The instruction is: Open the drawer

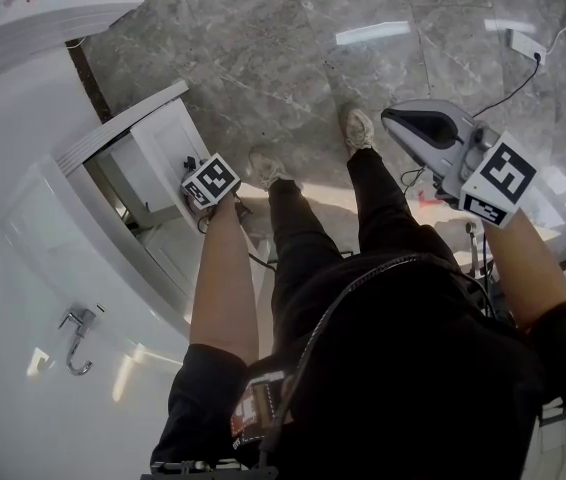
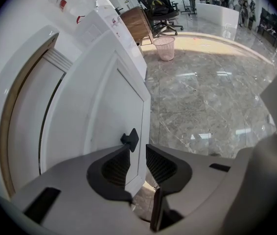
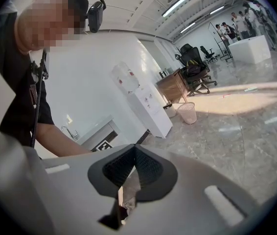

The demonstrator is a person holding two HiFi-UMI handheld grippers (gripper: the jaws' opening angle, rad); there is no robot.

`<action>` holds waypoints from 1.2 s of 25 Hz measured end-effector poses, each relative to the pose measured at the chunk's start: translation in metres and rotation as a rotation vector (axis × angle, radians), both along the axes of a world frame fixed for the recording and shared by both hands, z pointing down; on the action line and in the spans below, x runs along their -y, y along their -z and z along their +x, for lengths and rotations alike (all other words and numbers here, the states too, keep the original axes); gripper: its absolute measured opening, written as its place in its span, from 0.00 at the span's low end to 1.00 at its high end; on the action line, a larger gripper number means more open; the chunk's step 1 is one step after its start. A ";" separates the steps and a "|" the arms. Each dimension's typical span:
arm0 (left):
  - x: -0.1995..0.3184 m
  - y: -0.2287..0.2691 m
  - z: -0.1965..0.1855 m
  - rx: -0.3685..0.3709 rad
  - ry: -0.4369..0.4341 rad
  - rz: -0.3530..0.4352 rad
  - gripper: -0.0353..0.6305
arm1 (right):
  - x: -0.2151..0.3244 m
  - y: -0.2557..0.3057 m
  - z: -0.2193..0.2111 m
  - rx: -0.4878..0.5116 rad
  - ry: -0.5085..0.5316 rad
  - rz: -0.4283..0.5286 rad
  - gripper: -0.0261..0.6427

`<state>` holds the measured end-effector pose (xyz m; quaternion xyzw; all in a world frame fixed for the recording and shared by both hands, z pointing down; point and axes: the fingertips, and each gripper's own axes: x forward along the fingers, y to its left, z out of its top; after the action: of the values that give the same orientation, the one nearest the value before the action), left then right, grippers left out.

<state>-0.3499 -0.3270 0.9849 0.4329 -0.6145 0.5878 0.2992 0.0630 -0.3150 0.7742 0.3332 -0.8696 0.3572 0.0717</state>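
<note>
The left gripper [image 2: 137,150] pinches the lower corner of the drawer [image 2: 110,106]. One ribbed pad lies against each face of the white front panel, and the panel's edge runs up between them toward 12 o'clock. A small black knob [image 2: 130,139] juts from the panel's face just past the tip of the pad on the 9 o'clock side; I cannot tell whether that pad touches it. In the head view the drawer stands partly out of the white cabinet [image 1: 33,238] at about 10 o'clock from the person's shoes, and the left gripper's marker cube is right at the drawer's front. The right gripper [image 3: 134,150] has its jaws pressed together, tips meeting, with nothing between them. It is held up at about 2 o'clock in the head view, over the grey marble floor [image 1: 293,58] and well apart from the drawer. Farther off in the left gripper view, a pink mesh wastebasket [image 2: 164,48] stands on the floor at 12 o'clock. A black office chair [image 2: 159,6] stands beyond it, beside a wooden desk [image 2: 137,23]. In the right gripper view a white water dispenser [image 3: 141,102] stands against the far wall.
</note>
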 end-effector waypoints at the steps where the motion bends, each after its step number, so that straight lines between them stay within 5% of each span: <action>1: 0.000 0.000 0.000 0.005 -0.002 -0.005 0.18 | 0.001 0.000 0.002 0.002 -0.001 -0.001 0.04; 4: -0.001 -0.001 0.008 -0.025 -0.037 -0.028 0.18 | 0.003 -0.001 0.004 0.004 -0.003 -0.001 0.04; 6: 0.000 -0.006 0.040 -0.110 -0.132 -0.033 0.05 | 0.004 -0.002 0.004 -0.003 -0.003 -0.002 0.04; 13: 0.021 0.020 0.132 -0.264 -0.309 0.059 0.05 | 0.006 0.017 0.011 -0.026 -0.017 0.013 0.04; 21: 0.066 0.136 0.186 -0.498 -0.393 0.284 0.05 | 0.024 0.082 0.024 -0.037 -0.038 0.083 0.04; 30: 0.089 0.298 0.204 -0.698 -0.429 0.486 0.05 | 0.048 0.171 0.043 -0.087 -0.039 0.169 0.04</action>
<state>-0.1458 -0.4155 0.6867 0.7790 -0.4938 0.2950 0.2496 0.1064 -0.3629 0.6028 0.3701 -0.8861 0.2690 0.0740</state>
